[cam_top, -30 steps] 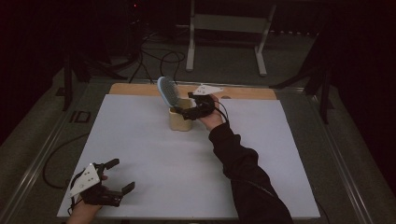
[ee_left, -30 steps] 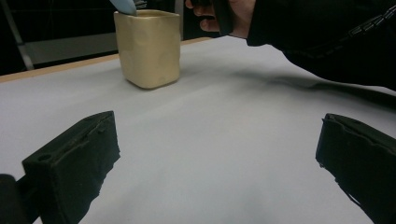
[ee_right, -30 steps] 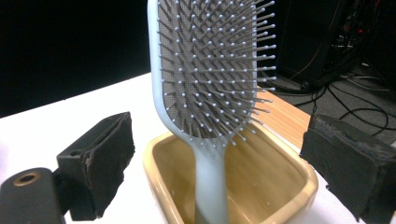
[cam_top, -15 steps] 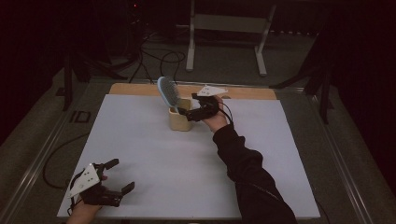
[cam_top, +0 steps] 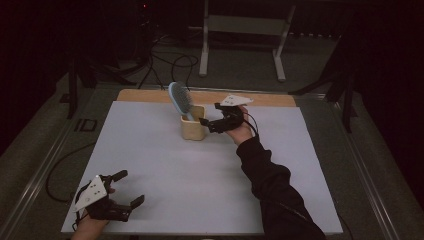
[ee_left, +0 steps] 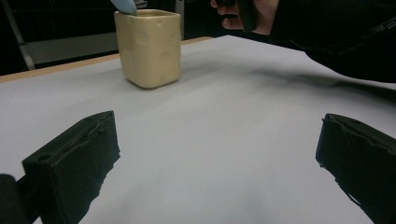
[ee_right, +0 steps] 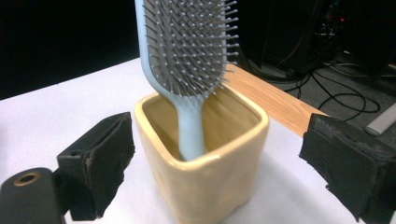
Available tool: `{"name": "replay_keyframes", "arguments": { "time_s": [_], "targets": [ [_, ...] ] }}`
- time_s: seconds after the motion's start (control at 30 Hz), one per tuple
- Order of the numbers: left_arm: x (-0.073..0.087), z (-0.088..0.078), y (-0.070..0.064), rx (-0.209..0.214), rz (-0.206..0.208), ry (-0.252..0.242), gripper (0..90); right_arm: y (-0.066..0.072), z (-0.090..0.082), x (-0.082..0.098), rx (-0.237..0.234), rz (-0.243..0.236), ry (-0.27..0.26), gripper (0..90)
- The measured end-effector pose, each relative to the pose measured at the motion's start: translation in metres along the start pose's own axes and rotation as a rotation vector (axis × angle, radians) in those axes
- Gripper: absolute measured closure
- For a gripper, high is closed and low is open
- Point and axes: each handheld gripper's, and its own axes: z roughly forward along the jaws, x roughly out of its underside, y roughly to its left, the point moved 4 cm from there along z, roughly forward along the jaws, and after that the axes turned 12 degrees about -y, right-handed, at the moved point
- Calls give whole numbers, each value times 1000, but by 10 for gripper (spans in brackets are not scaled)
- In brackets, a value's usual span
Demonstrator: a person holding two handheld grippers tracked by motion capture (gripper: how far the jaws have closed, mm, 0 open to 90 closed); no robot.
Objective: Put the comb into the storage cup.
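Brush [ee_right: 187, 60] seated handle-down in cup [ee_right: 205, 172]; placement judged done. Right claw [cam_top: 209, 125] spread wide beside cup, released. Left claw [cam_top: 131, 187] spread, idle on bench [cam_top: 200, 190]. Withdrawal left.

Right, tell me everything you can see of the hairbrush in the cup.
The hairbrush is a pale blue paddle brush, plastic by its look, with a grey pad of fine ball-tipped bristles. It stands handle-down in the cream square cup, its handle leaning against the near wall and its head tilting up and out over the rim. The cup stands near the far edge of the white table. The right gripper is open, its jaws flanking the cup, clear of the brush.
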Motion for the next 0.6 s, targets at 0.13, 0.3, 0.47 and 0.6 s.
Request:
{"name": "replay_keyframes", "arguments": {
  "time_s": [0.13, 0.3, 0.47, 0.6],
  "targets": [
    [0, 0, 0, 0, 0, -2, 0, -5, -10, 4, 11, 14, 6, 89],
    [0, 0, 0, 0, -1, -1, 0, -8, -23, 8, 27, 17, 13, 89],
    [0, 0, 0, 0, -2, -2, 0, -11, -36, 10, 37, 20, 12, 89],
    [0, 0, 0, 0, -2, -2, 0, -12, -48, 11, 47, 20, 15, 89]
  ]
}}
